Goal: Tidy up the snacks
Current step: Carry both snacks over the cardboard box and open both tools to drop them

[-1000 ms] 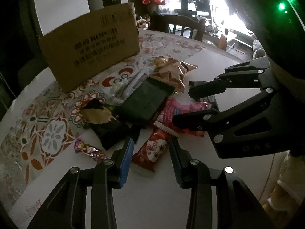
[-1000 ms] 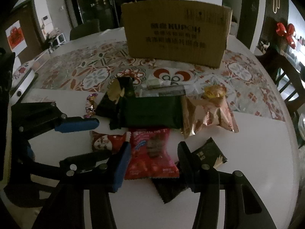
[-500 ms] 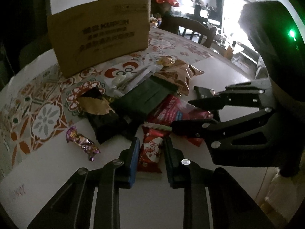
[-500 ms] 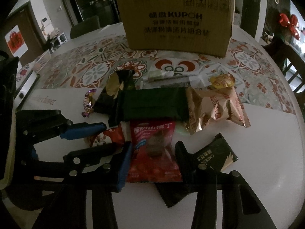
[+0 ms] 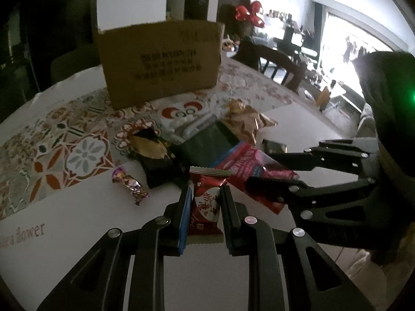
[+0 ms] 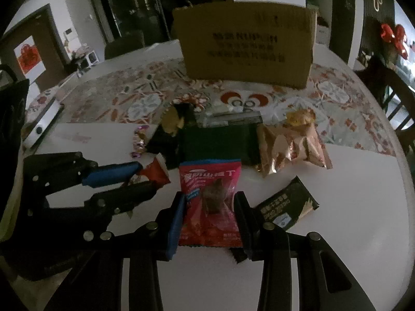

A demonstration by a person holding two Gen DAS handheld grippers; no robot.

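The left gripper (image 5: 206,208) is clamping a red wafer (image 5: 206,202) at lower centre; the right gripper (image 6: 210,219) is squeezing a pink packet (image 6: 210,202) at lower centre, box (image 6: 246,51) sitting at the top.

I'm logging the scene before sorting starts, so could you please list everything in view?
cardboard box: 1, brown, far side of the table, upright.
small red packet: 1, red and white, between the left tongs' fingers.
pink-red pouch: 1, pink-red with blue top edge, between the right tongs' fingers.
dark green packet: 1, dark green, middle of the pile.
gold bags: a cluster, gold-tan, right of the green packet.
black bar: 1, black, right of the pouch.
black-and-gold wrapper: 1, left of the pile.
purple candy: 1, purple foil, apart at left.
table: 1, white with patterned runner.
left tongs: closed on the red packet.
right tongs: closed on the pouch.
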